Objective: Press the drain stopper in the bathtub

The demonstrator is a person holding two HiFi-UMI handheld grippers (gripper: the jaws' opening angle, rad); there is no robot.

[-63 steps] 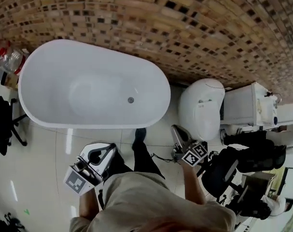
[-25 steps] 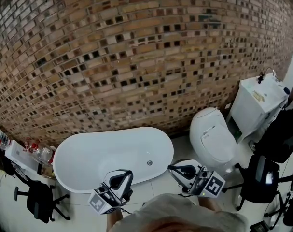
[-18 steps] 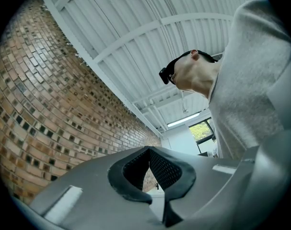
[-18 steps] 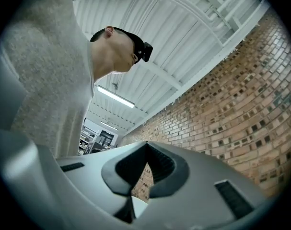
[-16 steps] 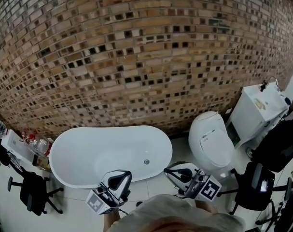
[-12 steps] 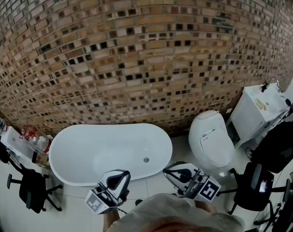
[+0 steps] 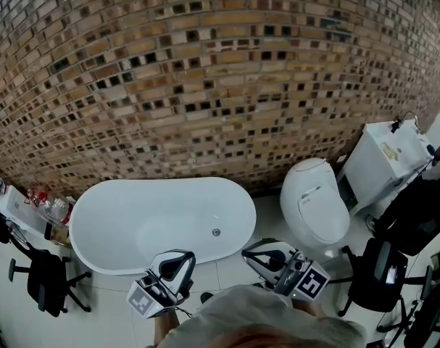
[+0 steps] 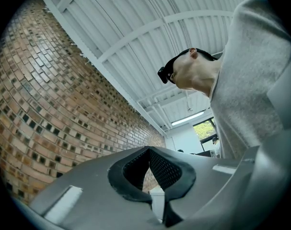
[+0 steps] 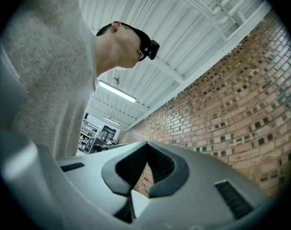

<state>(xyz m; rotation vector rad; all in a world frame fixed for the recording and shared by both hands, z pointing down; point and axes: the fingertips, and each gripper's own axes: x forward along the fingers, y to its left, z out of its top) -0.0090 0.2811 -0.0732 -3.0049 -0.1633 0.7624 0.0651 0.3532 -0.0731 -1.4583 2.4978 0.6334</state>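
Note:
The white oval bathtub (image 7: 133, 227) stands on the floor against the brick wall. Its small round metal drain stopper (image 7: 217, 232) sits on the tub floor near the right end. My left gripper (image 7: 175, 264) is held close to the body, in front of the tub's near rim and apart from it. My right gripper (image 7: 267, 255) hangs over the floor between tub and toilet. In the left gripper view the left gripper (image 8: 148, 149) points up at wall and ceiling, tips together, nothing held. The right gripper (image 9: 146, 143) looks the same in its own view.
A white toilet (image 7: 314, 203) stands right of the tub, with a white cabinet with a tap (image 7: 392, 154) beyond it. Black office chairs sit at the left (image 7: 42, 281) and right (image 7: 383, 270). Bottles (image 7: 49, 203) stand by the tub's left end.
The head view has tilted up from the floor to take in the brick wall. Both grippers stay close to the body, shifting only slightly in the last half second.

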